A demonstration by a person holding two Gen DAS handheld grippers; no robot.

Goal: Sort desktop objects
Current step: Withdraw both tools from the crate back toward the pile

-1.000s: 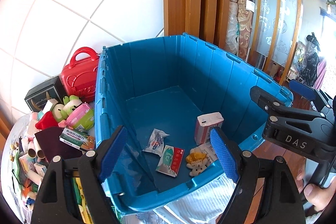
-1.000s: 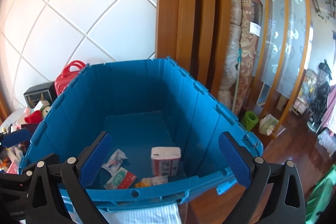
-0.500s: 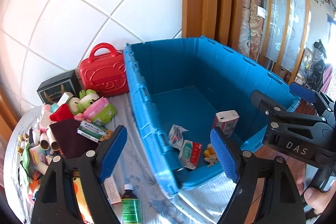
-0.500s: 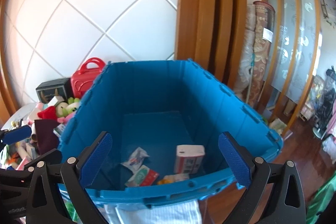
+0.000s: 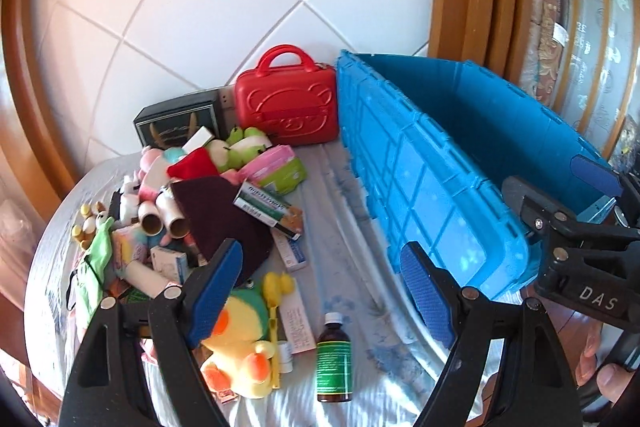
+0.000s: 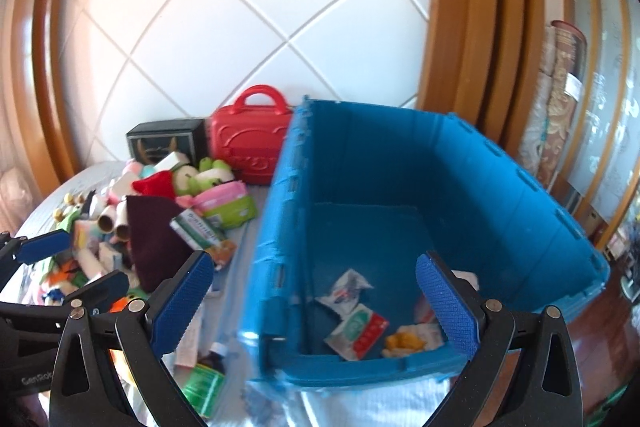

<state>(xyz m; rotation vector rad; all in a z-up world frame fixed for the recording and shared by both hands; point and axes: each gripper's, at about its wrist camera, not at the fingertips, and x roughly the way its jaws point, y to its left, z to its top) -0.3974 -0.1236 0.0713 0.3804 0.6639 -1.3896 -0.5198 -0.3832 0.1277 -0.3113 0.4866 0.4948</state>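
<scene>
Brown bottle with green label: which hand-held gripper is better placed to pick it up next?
Left. The left hand-held gripper is open with the bottle between its fingers; the right hand-held gripper faces the blue crate.

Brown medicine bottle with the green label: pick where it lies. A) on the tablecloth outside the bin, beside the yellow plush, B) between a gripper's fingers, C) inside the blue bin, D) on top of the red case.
A: the brown bottle lies flat on the tablecloth, right of the yellow plush and outside the blue bin.
</scene>
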